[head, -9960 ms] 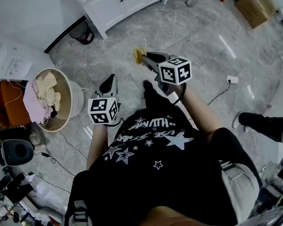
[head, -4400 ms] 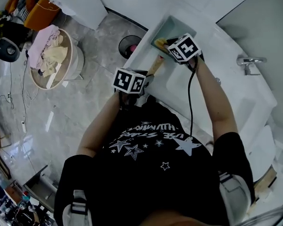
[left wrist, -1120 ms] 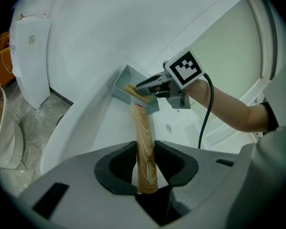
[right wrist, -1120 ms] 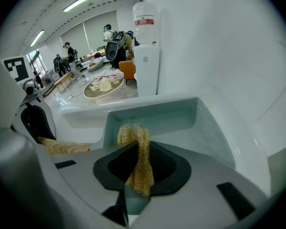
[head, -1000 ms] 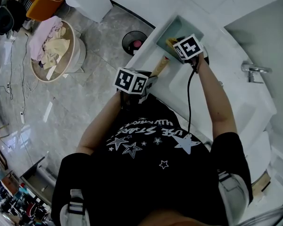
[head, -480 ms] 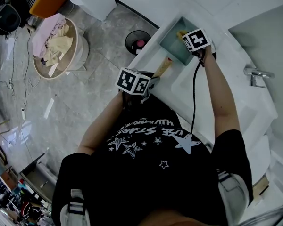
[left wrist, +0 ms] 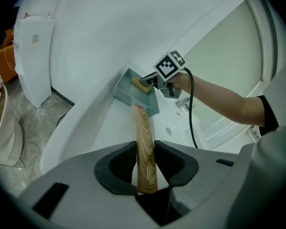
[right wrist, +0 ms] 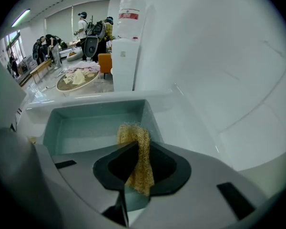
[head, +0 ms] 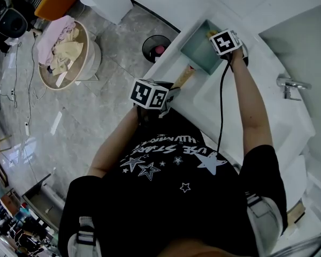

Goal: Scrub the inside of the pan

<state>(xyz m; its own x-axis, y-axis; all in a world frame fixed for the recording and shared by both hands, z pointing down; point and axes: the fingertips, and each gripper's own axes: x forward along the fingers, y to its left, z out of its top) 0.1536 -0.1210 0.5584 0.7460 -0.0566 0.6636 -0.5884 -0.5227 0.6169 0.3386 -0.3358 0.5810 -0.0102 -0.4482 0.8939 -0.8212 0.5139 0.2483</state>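
A square grey-green pan (head: 197,53) with a wooden handle (head: 183,77) rests on the white basin surround. My left gripper (head: 170,96) is shut on that handle (left wrist: 145,147), which runs straight out from between the jaws to the pan (left wrist: 125,88). My right gripper (head: 213,36) is shut on a yellow scrub sponge (right wrist: 136,138) and holds it inside the pan (right wrist: 81,125), against the far wall by a corner. The left gripper view shows the sponge (left wrist: 140,85) and the right gripper (left wrist: 150,81) over the pan's far side.
A white basin (head: 232,108) with a chrome tap (head: 289,82) lies to the right of the pan. On the floor stand a small dark bin (head: 155,47) and a round basket of laundry (head: 64,52). A white water dispenser (right wrist: 125,42) and several people are in the background.
My right gripper has carried the sponge across the pan, up and to the right in the head view, to its far side. The left gripper still holds the handle in place.
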